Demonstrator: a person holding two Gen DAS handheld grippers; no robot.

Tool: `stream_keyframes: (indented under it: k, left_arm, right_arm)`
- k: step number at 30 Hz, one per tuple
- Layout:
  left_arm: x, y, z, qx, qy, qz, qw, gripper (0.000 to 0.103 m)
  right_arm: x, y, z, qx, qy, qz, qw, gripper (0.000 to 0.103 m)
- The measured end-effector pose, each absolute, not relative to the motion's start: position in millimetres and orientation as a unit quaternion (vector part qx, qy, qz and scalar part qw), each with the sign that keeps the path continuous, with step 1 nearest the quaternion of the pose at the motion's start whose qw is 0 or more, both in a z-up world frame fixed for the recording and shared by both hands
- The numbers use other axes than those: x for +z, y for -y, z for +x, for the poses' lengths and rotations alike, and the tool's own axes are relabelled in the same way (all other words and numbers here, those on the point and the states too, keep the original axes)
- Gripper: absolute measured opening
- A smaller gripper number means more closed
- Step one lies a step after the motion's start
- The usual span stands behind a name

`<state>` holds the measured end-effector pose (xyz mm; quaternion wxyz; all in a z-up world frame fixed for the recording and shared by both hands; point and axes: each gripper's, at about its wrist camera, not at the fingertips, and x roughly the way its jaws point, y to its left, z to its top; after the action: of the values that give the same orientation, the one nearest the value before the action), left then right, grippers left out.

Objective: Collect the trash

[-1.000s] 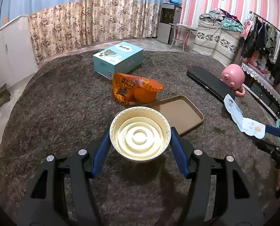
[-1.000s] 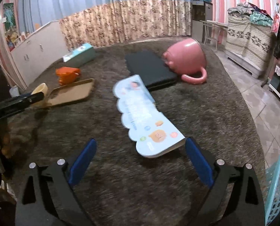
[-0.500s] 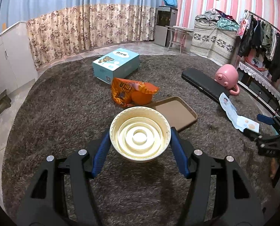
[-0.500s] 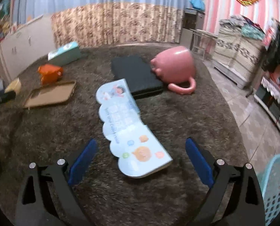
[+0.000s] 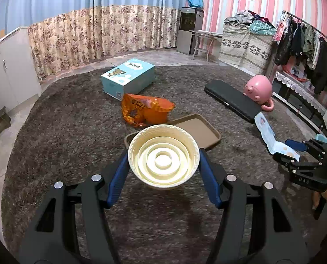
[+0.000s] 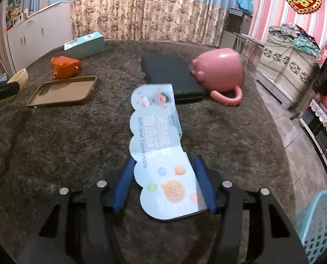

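Two claws | left claw [image 5: 163, 165] clenched on cream cup [image 5: 163, 157] | right claw [image 6: 164, 184] just closing, blue packet [image 6: 163, 165] between pads

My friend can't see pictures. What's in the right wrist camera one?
The right tool is closing around a light-blue scalloped card package on a shaggy grey-brown rug. Behind lie a tipped pink pig mug and a flat black case.
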<state>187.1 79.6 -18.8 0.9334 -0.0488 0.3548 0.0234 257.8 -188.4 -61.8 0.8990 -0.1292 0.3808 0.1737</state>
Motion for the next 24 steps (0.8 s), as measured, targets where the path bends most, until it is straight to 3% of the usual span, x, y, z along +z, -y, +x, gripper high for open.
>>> stream_keyframes:
  k: [16,17,18,24]
  left_arm:
    - [-7.7,32.5,199.4,-0.073,-0.331,0.004,0.941,0.061]
    - [-6.0,42.3,200.6,-0.083,-0.328,0.007,0.941,0.061]
    - [-4.2,52.6,202.5,-0.093,-0.326,0.009,0.941,0.061]
    - [6.5,110.2,209.1,-0.139,-0.304,0.03,0.942,0.061]
  right_arm:
    - [-30.7,312.9,215.7,0.042,-0.376,-0.04,0.925,0.053]
    - [-26.7,324.5,213.7,0.028,-0.372,-0.032,0.927,0.039]
    - [-24.1,336.0,213.5,0.012,-0.375,-0.022,0.927,0.014]
    - [-25.9,397.1,204.3,-0.044,-0.38,0.04,0.923,0.015]
